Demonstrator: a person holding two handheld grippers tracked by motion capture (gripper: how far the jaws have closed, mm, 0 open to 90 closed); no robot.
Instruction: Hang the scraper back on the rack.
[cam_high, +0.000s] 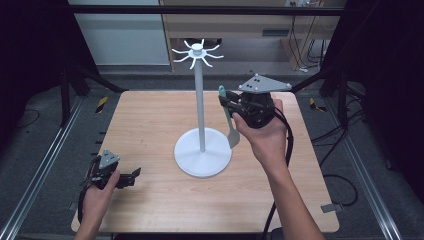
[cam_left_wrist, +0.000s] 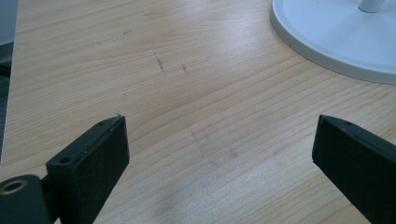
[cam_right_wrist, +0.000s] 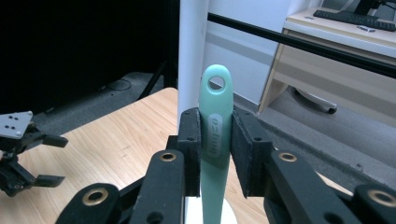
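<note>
A white rack stands mid-table: a round base (cam_high: 202, 159), a tall pole (cam_high: 199, 95) and a crown of curved hooks (cam_high: 197, 53) on top. My right gripper (cam_high: 223, 102) is lifted beside the pole, shut on a mint-green utensil (cam_high: 231, 125) that hangs upright with its grey spoon end down. In the right gripper view the pads clamp the green handle (cam_right_wrist: 215, 135) just under its hanging hole, with the pole (cam_right_wrist: 192, 51) close behind. My left gripper (cam_high: 131, 176) rests low at the table's front left, jaws wide apart over bare wood (cam_left_wrist: 219, 135) with nothing between them.
The wooden table (cam_high: 150, 120) is ringed by a black frame with metal rails. A corner of the rack base (cam_left_wrist: 336, 42) lies just beyond the left gripper. A desk and cables stand at the back of the room.
</note>
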